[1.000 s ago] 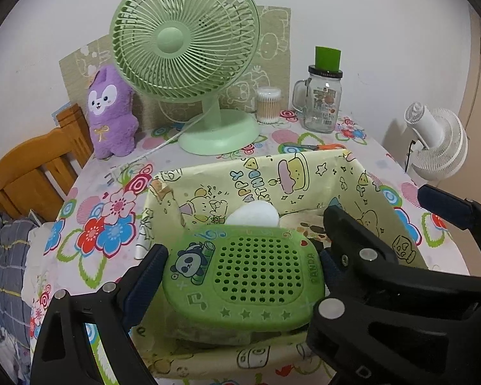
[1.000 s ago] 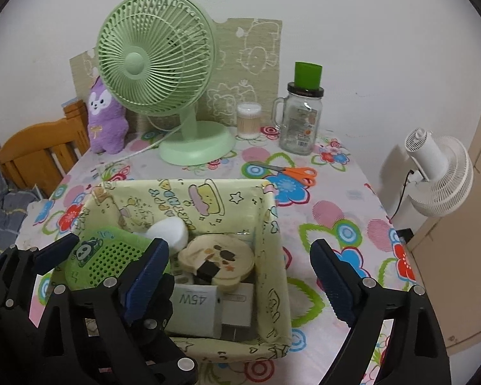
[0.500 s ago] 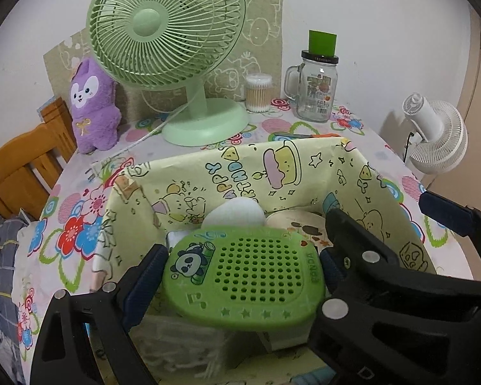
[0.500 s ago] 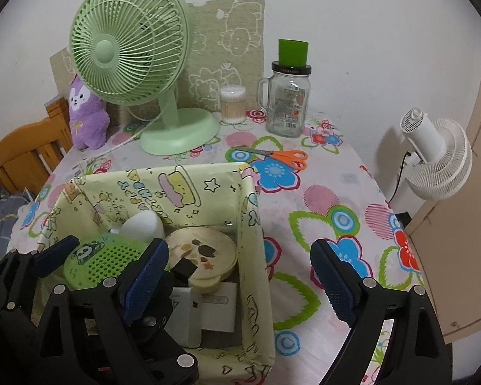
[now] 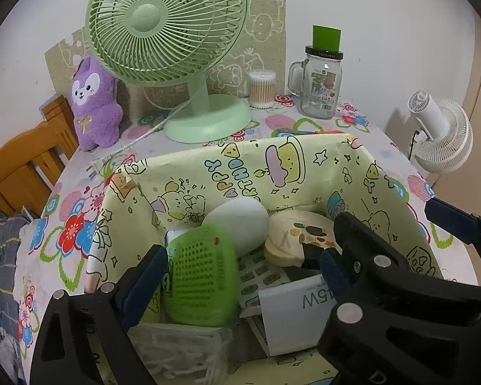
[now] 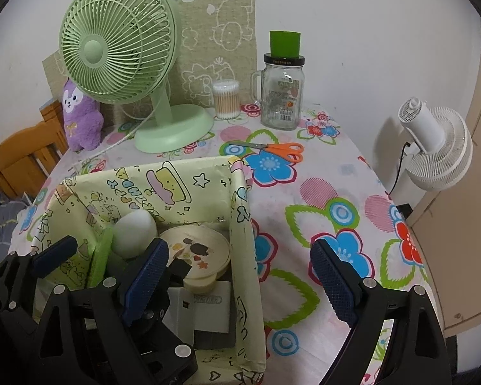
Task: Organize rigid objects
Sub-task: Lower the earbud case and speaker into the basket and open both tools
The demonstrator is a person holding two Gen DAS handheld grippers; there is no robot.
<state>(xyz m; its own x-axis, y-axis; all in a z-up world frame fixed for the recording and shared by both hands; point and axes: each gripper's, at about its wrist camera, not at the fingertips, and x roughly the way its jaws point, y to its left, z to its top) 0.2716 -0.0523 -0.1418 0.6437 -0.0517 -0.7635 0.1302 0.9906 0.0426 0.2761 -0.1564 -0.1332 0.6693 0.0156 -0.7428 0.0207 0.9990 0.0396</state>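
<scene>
The green perforated panda case point(image 5: 202, 276), a rounded-rectangle plastic shell with a grid of small holes, stands on edge inside the paper-lined storage box point(image 5: 304, 166), at the box's 8 o'clock corner. Its long axis runs roughly 6 to 12 o'clock in the left wrist view, tilted slightly, with its holed face toward 3 o'clock and its back close to the left wall. The left gripper point(image 5: 243, 269) hangs over it with jaws spread; the case lies just beside the left pad, and no pad presses on it as far as the view shows.

At the case's 1 o'clock lies a smooth white egg-shaped object point(image 5: 237, 224), touching its upper edge. At 3 o'clock sits a round cream tin point(image 5: 298, 237) with small printed figures on its lid, and below that a white rectangular charger box point(image 5: 295, 314) and a flat keypad-like item point(image 5: 259, 276). A clear plastic container point(image 5: 182, 349) lies at 6 o'clock.

The right gripper point(image 6: 237, 272) has its jaws spread wide with nothing pinched, its left pad over the box interior and its right pad over the floral tablecloth surface point(image 6: 320, 192).

Beyond the box at 12 o'clock stand a green desk fan point(image 6: 118, 45), a purple plush toy point(image 6: 80, 115), a cotton swab tub point(image 6: 226, 99) and a glass mason jar point(image 6: 280, 96) with a green cup on its lid; orange-handled scissors point(image 6: 272, 149) lie flat near it.
</scene>
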